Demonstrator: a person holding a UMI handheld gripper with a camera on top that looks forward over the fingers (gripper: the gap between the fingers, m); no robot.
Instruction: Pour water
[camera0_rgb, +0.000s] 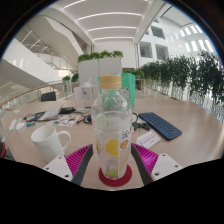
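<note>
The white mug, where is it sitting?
In the gripper view, the white mug sits on the table, left of the bottle that stands between the hand-held gripper's fingers.

Clear labelled water bottle (112, 135), upright, capped, between magenta pads

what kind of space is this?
Likely an open office atrium: a desk with a keyboard and mug, hedge planters behind, upper floors above. A bottle stands between the gripper's fingers.
</note>
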